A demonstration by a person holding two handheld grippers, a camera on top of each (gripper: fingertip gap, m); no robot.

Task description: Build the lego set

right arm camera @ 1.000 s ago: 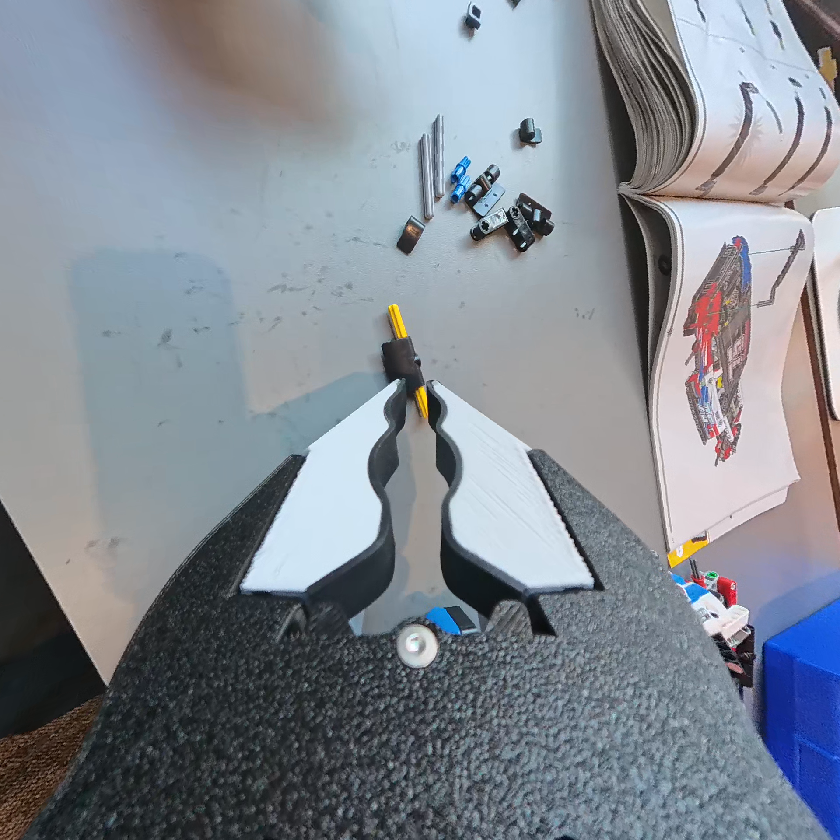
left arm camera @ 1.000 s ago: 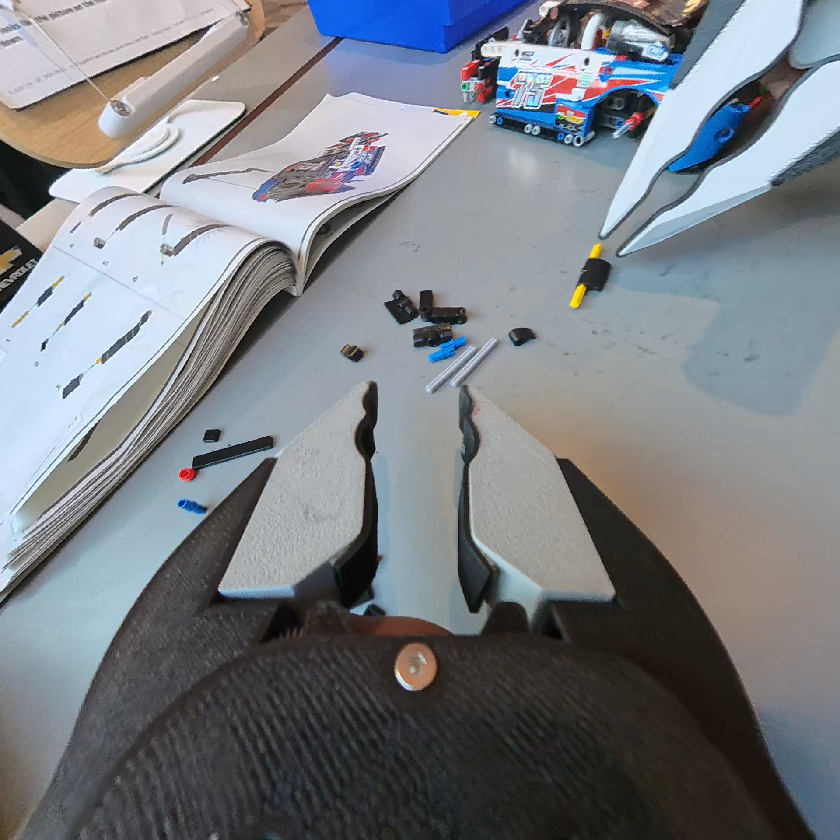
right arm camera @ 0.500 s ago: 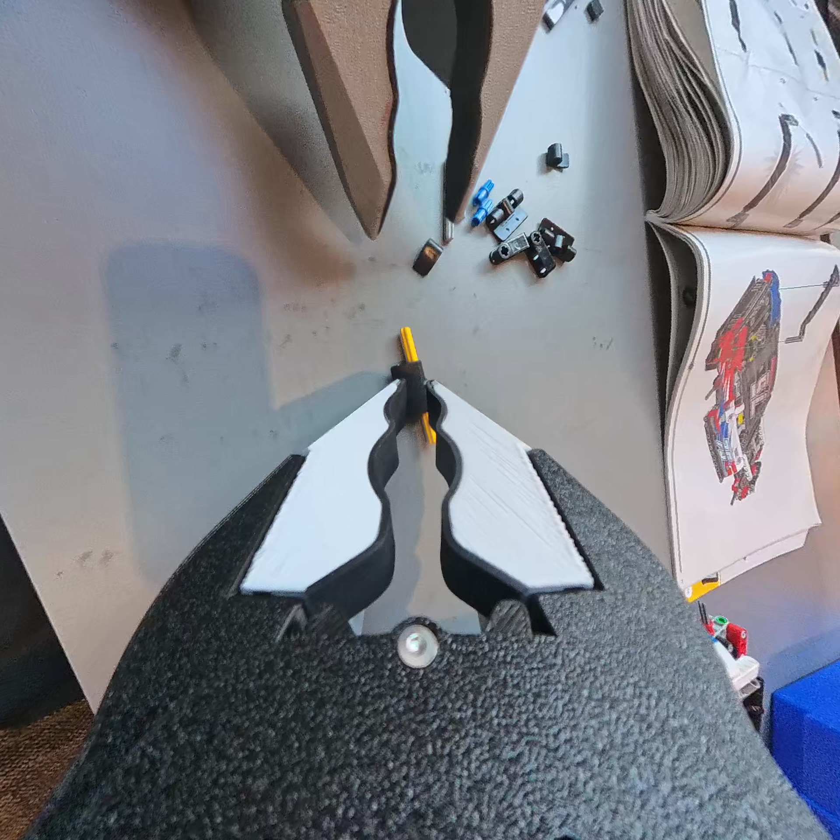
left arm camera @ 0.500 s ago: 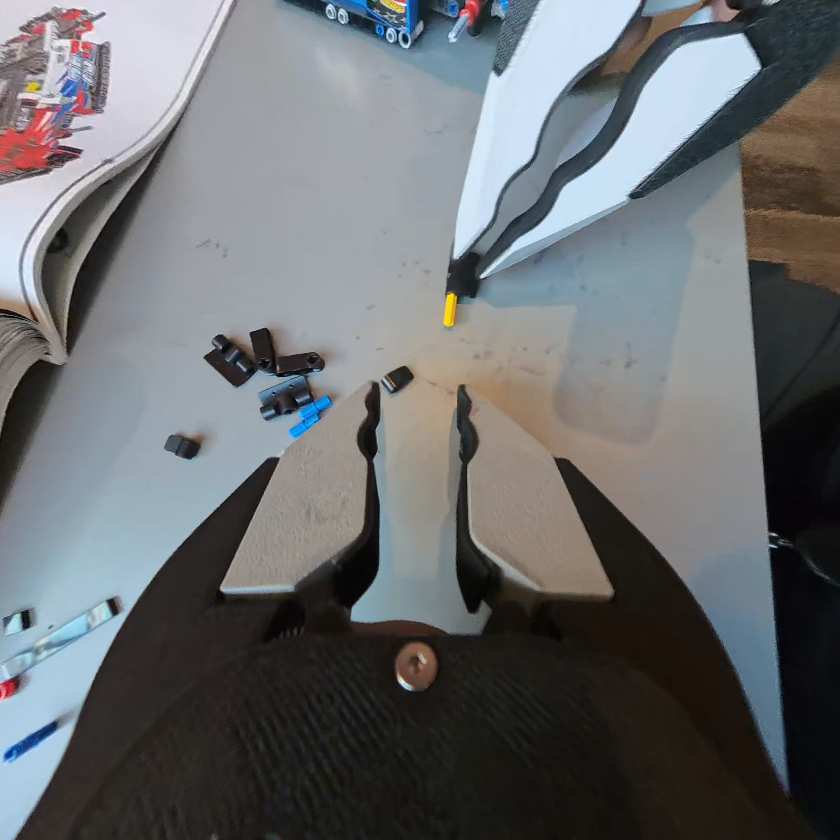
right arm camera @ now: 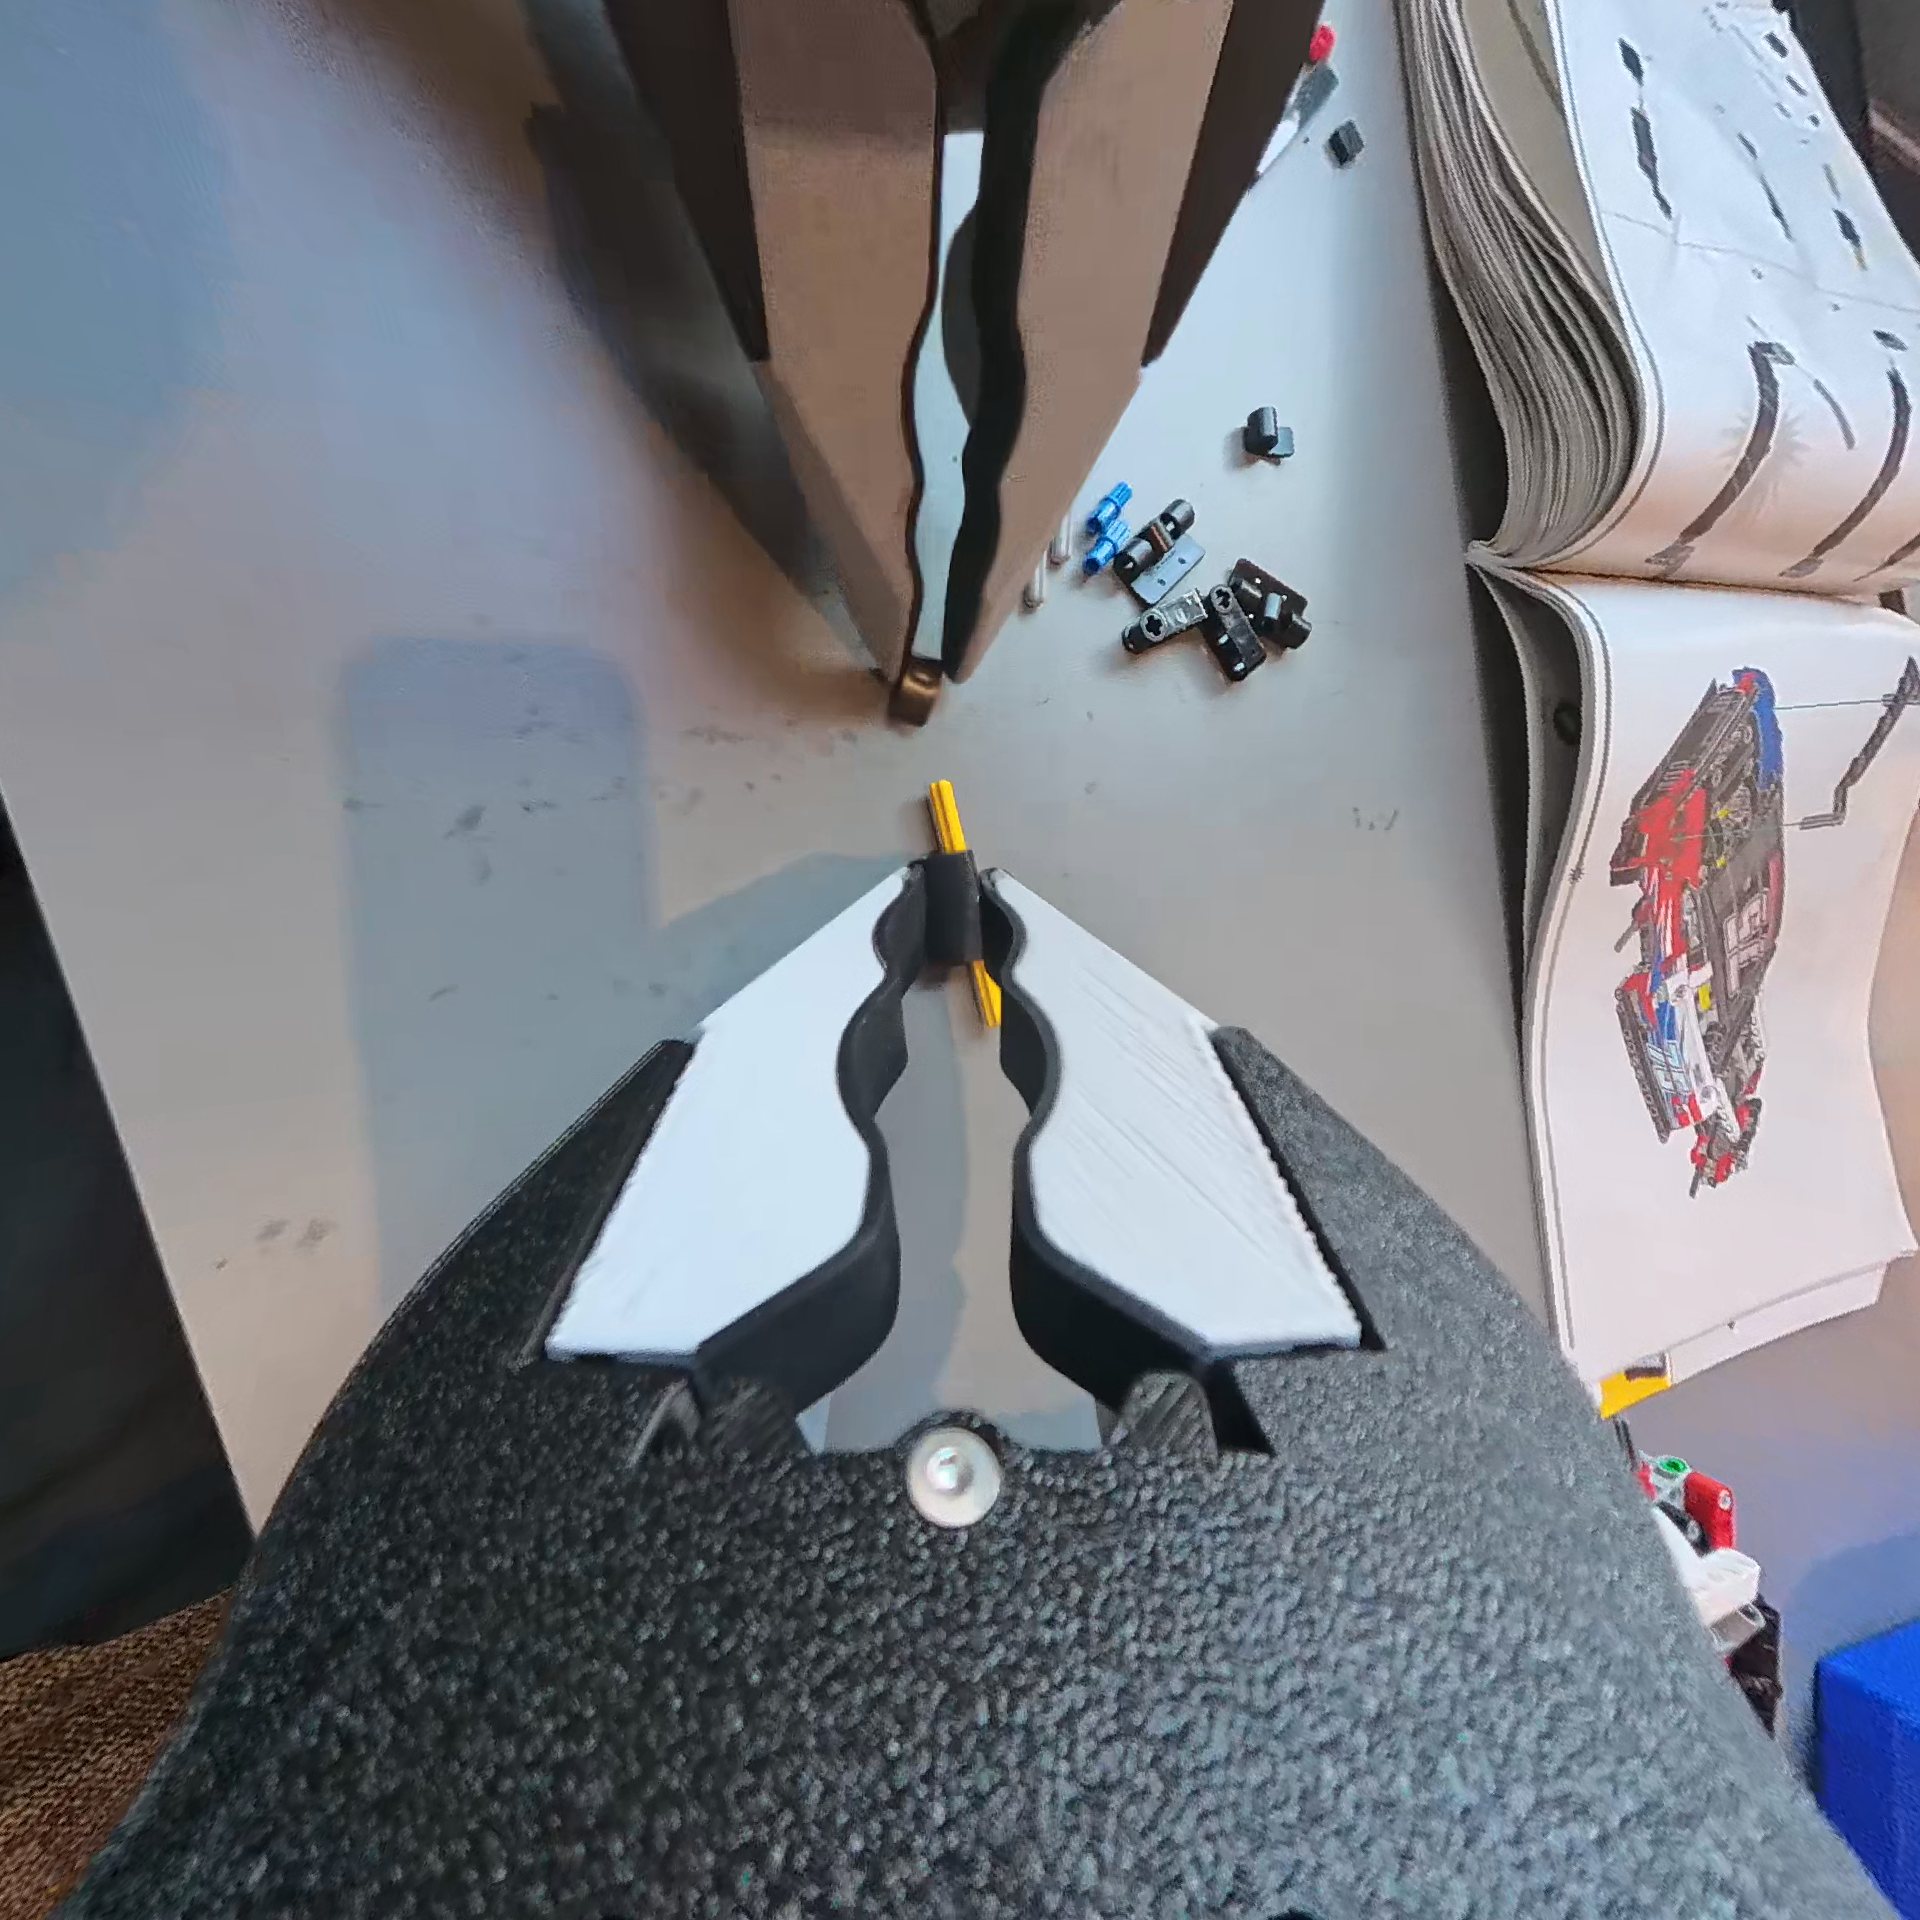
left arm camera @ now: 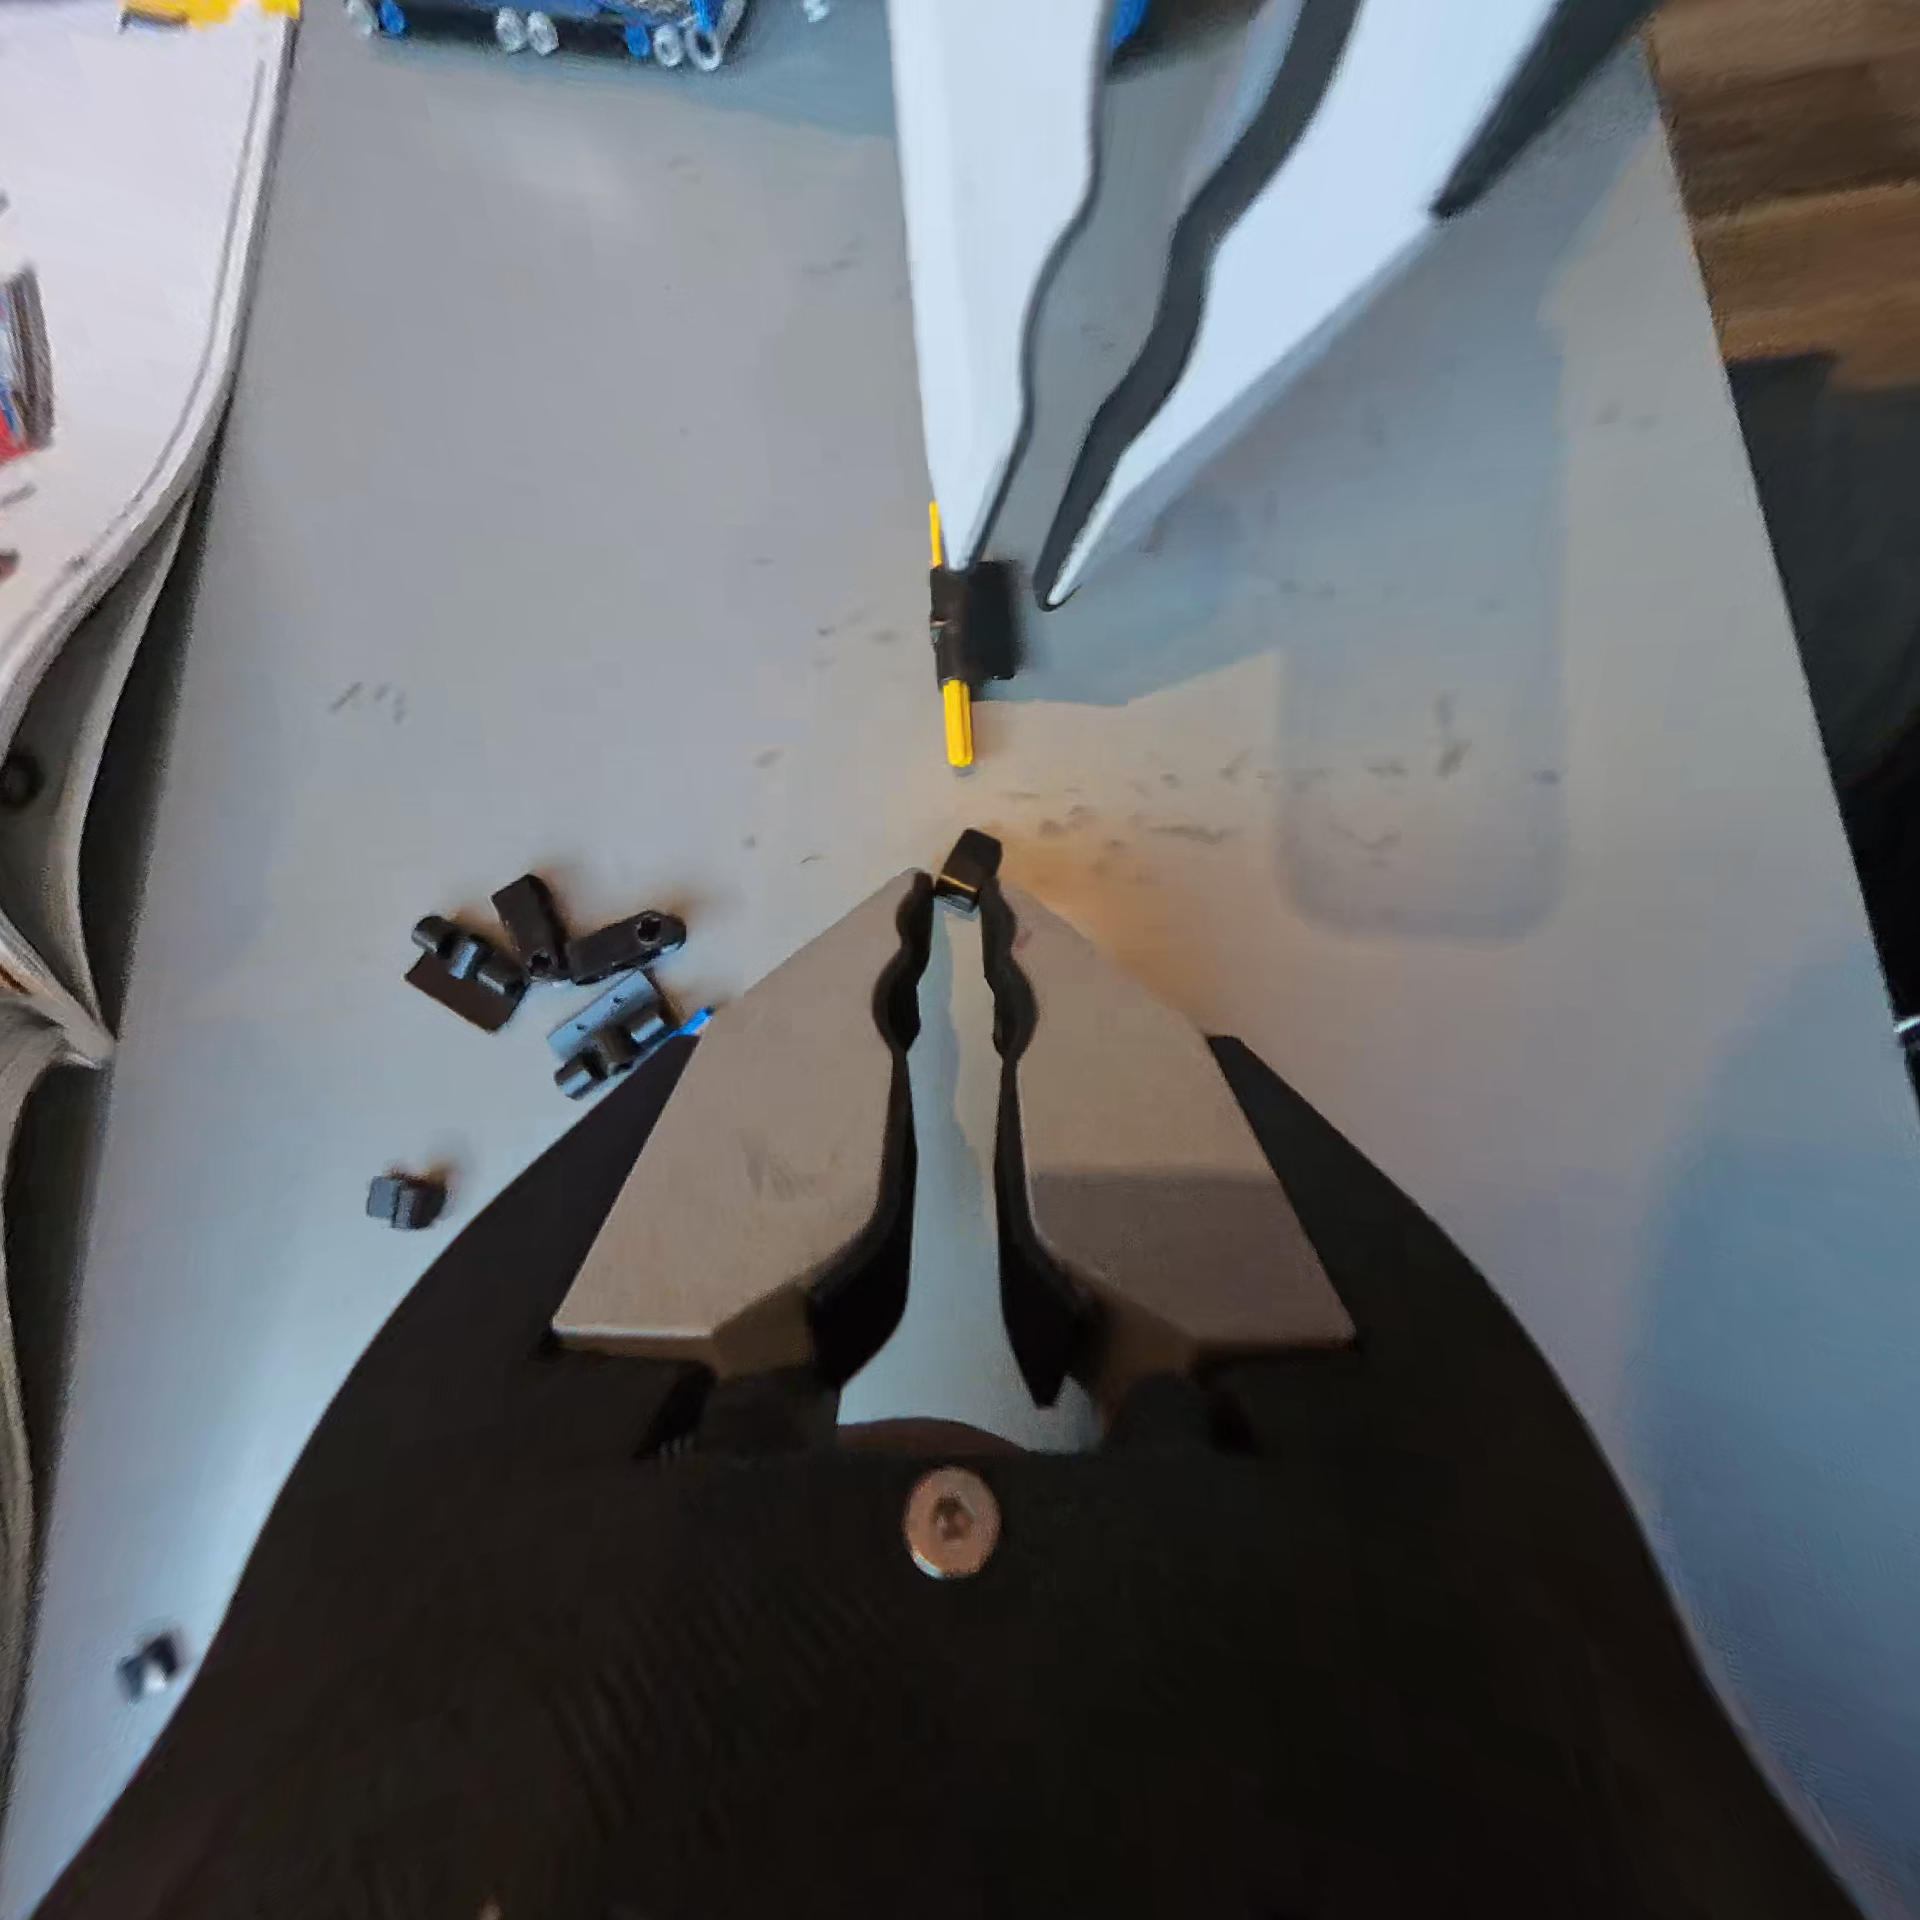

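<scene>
The right gripper (right arm camera: 948, 906) had its fingers closed narrowly on the black connector (right arm camera: 952, 906) threaded on the yellow axle (right arm camera: 948, 821), which lay on the grey table (right arm camera: 312, 520) with its long axis running from 12 to 6 o'clock in the right wrist view; one yellow end stuck out beyond the tips toward 12, the other trailed back between the fingers. Straight ahead at 12 o'clock, a short gap away, the left gripper (right arm camera: 928, 681) faced it tip to tip, pinching a small black piece (right arm camera: 921, 698) at its very end. From the left wrist view the same black piece (left arm camera: 968, 871) sat between nearly closed fingers of the left gripper (left arm camera: 956, 888), and the yellow axle (left arm camera: 956, 722) lay at 12 o'clock, pointing back almost in line. The next move likely turned on that alignment: the free axle end aimed at the held piece. The loose black parts (right arm camera: 1216, 608) and blue pins (right arm camera: 1107, 535) lay at 1 o'clock, the open instruction booklet (right arm camera: 1714, 831) at 3.
</scene>
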